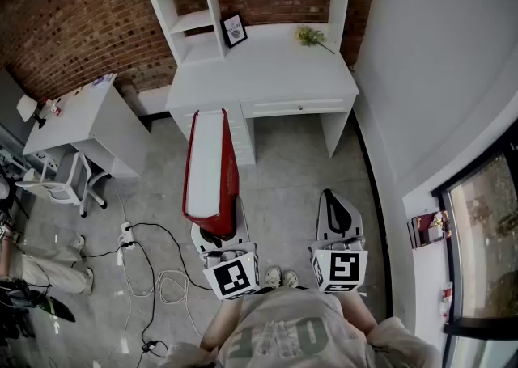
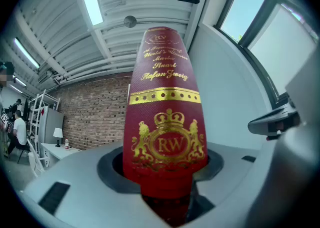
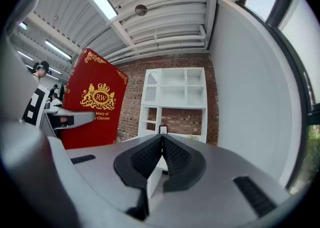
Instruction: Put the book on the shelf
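Observation:
A thick red book (image 1: 210,166) with gold print and white page edges stands up out of my left gripper (image 1: 217,227), whose jaws are shut on its lower end. In the left gripper view the book's spine (image 2: 165,117) fills the middle, wedged between the jaws. My right gripper (image 1: 338,214) hangs beside it at the right, shut with its pads together and nothing between them. The right gripper view shows the book's cover (image 3: 93,104) at the left. The white shelf unit (image 1: 202,23) with open compartments rises on a white desk (image 1: 267,75) ahead, against a brick wall.
A small framed picture (image 1: 235,29) and a yellow flower sprig (image 1: 312,35) sit on the desk. A second white desk (image 1: 81,120) and a chair (image 1: 69,180) stand at the left. Cables (image 1: 154,277) lie on the floor. A white wall and a glass door (image 1: 486,229) close the right side.

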Motion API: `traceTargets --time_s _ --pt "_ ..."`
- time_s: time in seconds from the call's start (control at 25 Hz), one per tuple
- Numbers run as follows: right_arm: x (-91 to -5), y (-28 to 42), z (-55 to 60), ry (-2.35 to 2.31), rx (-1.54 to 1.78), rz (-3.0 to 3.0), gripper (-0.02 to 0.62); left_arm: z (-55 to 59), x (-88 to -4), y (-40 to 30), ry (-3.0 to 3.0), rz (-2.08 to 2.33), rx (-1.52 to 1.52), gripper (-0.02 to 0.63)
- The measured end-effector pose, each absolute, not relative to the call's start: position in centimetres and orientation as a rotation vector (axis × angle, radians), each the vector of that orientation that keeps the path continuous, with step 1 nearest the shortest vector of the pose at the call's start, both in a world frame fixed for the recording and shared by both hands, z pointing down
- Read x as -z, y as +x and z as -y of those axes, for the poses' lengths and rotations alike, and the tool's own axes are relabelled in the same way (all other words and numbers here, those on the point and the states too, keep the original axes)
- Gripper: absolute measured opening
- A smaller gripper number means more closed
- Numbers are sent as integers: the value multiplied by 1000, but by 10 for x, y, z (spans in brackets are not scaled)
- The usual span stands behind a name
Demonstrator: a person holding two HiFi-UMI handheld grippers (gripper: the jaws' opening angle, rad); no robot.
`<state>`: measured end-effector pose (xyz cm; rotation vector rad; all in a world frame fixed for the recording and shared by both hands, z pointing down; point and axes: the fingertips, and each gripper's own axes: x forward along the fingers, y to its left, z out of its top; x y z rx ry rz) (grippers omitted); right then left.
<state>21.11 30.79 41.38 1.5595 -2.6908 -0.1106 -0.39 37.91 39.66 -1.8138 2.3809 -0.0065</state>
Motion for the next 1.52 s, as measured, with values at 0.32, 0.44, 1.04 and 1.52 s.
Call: traceTargets --time_s 0.32,0.44,1.04,1.52 --pt "-409 214 -315 1545 111 2707 15 -389 -396 -3 -1808 -2398 -22 242" --pt "-407 218 -311 1550 102 2722 15 -390 -397 -2 -1796 -2407 -25 242" --pt "-430 225 -281 1440 138 2760 17 -368 -402 -25 -1692 -2466 -80 242" --pt "-490 188 -150 1503 13 2684 17 -206 -441 -68 -1799 -2393 -73 242"
